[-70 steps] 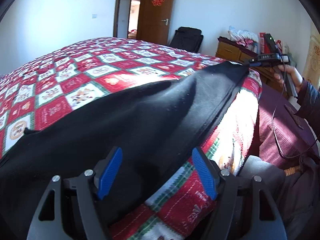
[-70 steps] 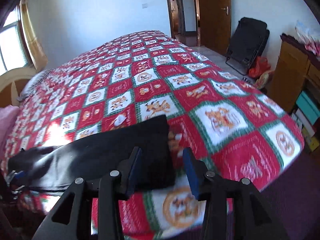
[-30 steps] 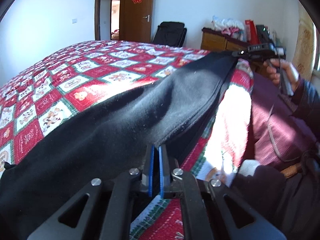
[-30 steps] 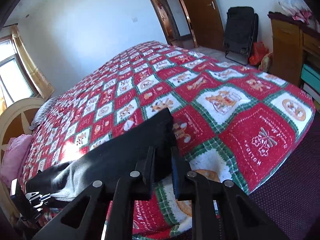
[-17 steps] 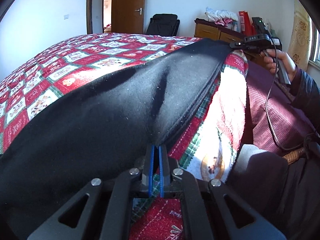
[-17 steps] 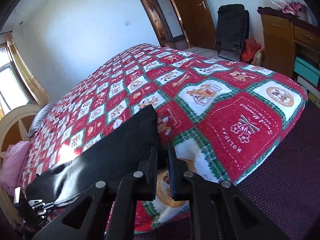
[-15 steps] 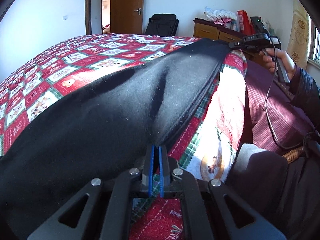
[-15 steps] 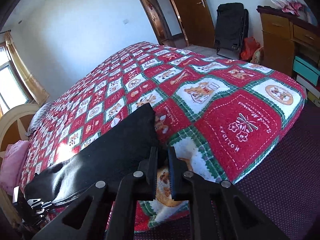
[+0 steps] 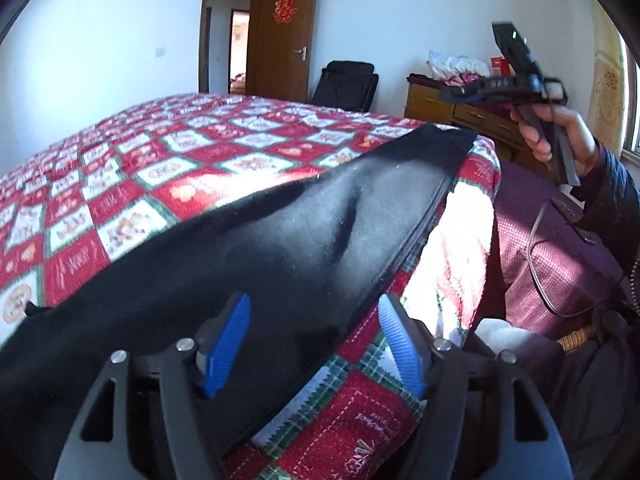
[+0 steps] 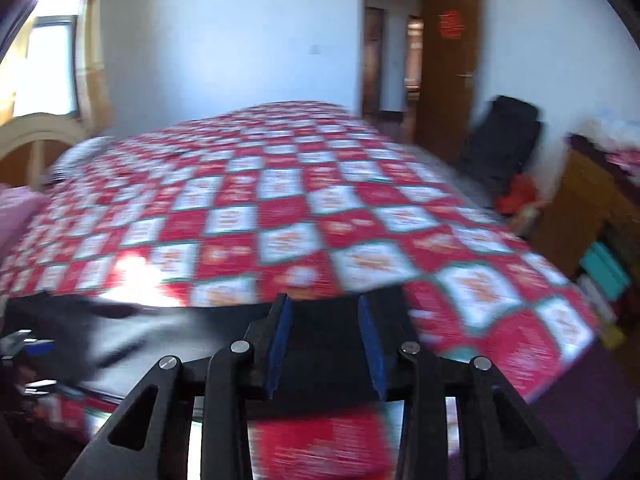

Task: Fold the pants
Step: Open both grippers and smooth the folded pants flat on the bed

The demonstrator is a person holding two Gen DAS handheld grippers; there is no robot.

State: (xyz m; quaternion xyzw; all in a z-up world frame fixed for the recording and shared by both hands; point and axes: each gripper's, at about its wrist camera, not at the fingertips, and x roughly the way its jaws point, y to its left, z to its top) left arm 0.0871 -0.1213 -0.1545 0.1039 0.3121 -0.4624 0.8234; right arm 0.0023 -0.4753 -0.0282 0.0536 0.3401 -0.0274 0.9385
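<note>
Black pants [image 9: 280, 248] lie stretched along the near edge of the bed, on a red, white and green patterned blanket [image 9: 168, 168]. My left gripper [image 9: 314, 340] is open just above the pants' near end, holding nothing. My right gripper [image 10: 326, 346] is open over the far end of the pants [image 10: 328, 356], holding nothing; this view is blurred. The right gripper also shows in the left wrist view [image 9: 452, 94], lifted above the pants' far end, held by a hand.
The blanket's edge [image 9: 460, 240] drops off to the right beside a maroon surface [image 9: 560, 248]. A wooden dresser [image 9: 460, 112], a black folding chair [image 9: 344, 84] and an open door [image 9: 280, 36] stand beyond the bed. A headboard [image 10: 36, 140] is at far left.
Both grippers were shut on the pants' ends and have opened, letting the pants go. The right gripper has lifted away from the far end and swung; its view is now blurred.
</note>
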